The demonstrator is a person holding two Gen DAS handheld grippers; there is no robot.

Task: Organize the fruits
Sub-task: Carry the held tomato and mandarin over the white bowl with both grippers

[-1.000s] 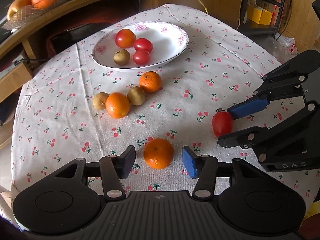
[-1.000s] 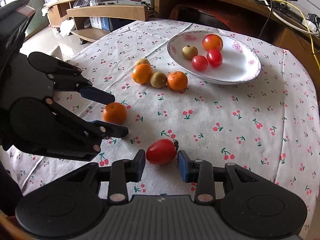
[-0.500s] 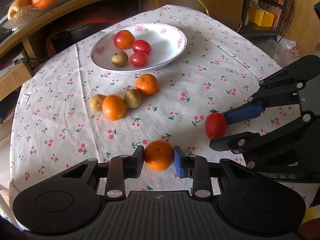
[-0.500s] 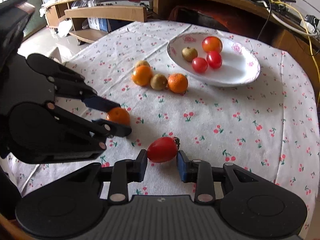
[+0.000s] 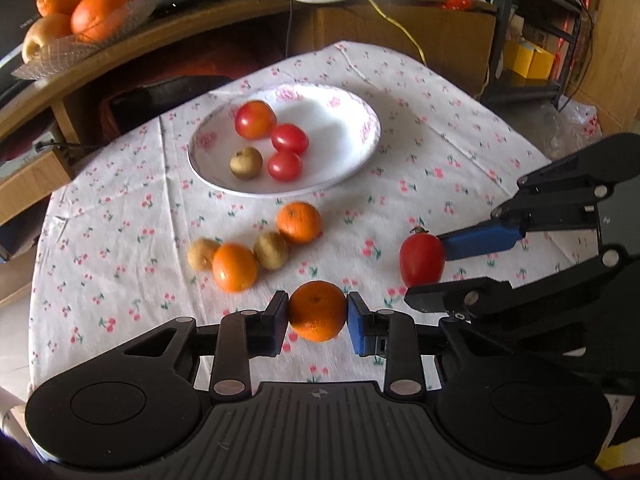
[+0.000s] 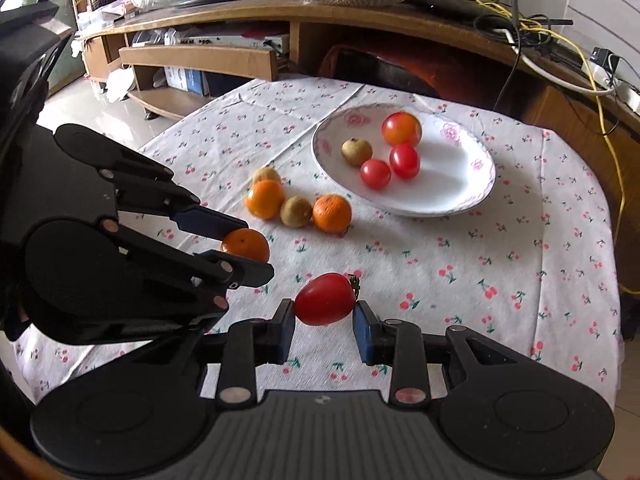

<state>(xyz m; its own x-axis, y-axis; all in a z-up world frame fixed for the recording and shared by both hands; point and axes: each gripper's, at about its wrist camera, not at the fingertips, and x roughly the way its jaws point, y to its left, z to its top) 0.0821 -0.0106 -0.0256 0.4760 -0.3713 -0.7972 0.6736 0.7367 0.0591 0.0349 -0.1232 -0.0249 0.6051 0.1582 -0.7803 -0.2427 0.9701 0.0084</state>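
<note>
So both were loaded for the plate ahead: left gripper squeezed an orange, right gripper pinched a tomato, saving a trip

We see a matt cotton-looking tablecloth with printed cherries covering the surface, creased in places. The plate looks like glazed ceramic, glossy white with pink flowers. The tomatoes in it are smooth and shiny; the kiwi beside them is dull and fuzzy. The mandarin shows a dimpled, faintly waxy peel. The left gripper is matt black plastic with blue pads and metal rivets. The shelf behind is varnished wood.
</note>
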